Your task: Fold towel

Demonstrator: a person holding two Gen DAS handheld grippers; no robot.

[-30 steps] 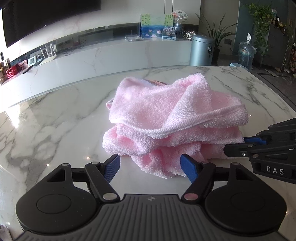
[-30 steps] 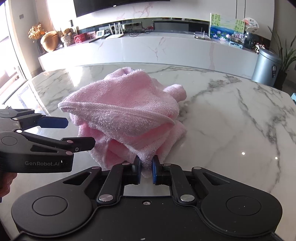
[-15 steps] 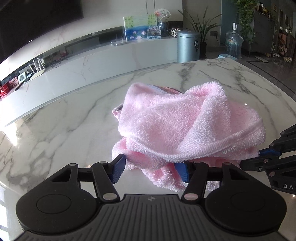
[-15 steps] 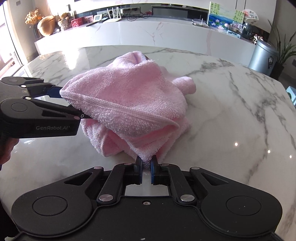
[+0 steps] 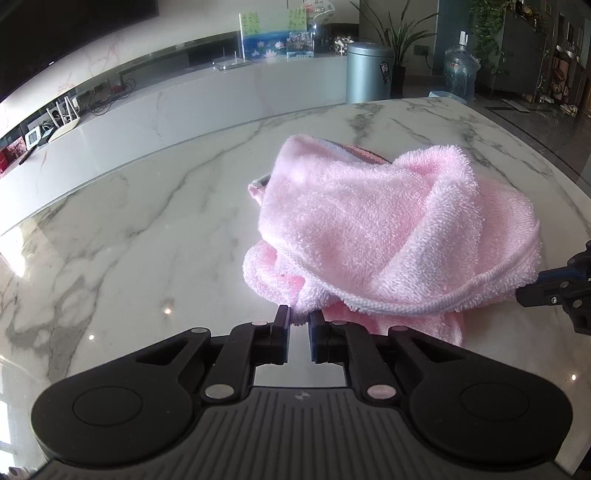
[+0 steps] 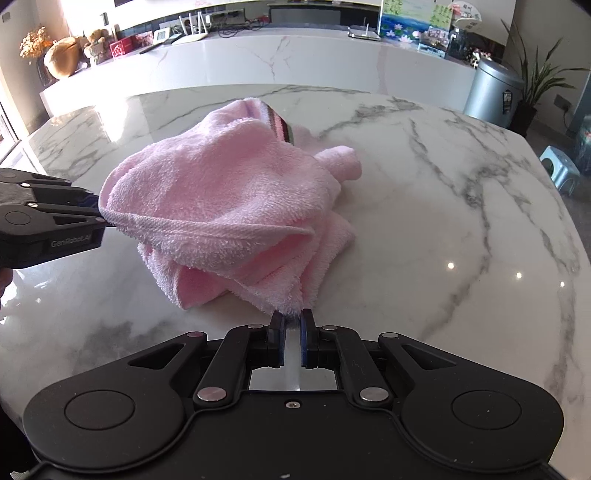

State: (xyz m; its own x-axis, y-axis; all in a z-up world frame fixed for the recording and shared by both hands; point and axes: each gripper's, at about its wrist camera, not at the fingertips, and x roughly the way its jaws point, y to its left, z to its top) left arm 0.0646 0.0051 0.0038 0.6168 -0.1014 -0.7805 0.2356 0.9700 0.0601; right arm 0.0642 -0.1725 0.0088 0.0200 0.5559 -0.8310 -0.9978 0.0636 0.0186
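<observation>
Towel (image 5: 373, 236): bunched on table (image 5: 147, 236). Left gripper (image 5: 298, 319) has just closed on one corner; right gripper (image 6: 291, 318) pinches another. Advice: draw corners apart evenly, keeping both pinches firm.

Home living room. White marble surface (image 6: 424, 206) up front, long low marble TV console (image 6: 258, 62) behind it under a dark wall screen (image 5: 55, 33). On console: router (image 6: 192, 31), framed lotus picture (image 6: 413, 20), dried flowers (image 6: 35, 42). Metal bin (image 5: 369, 72), potted plants (image 5: 402, 37), water jug (image 5: 460, 72) on floor, small blue stool (image 6: 559, 168).
</observation>
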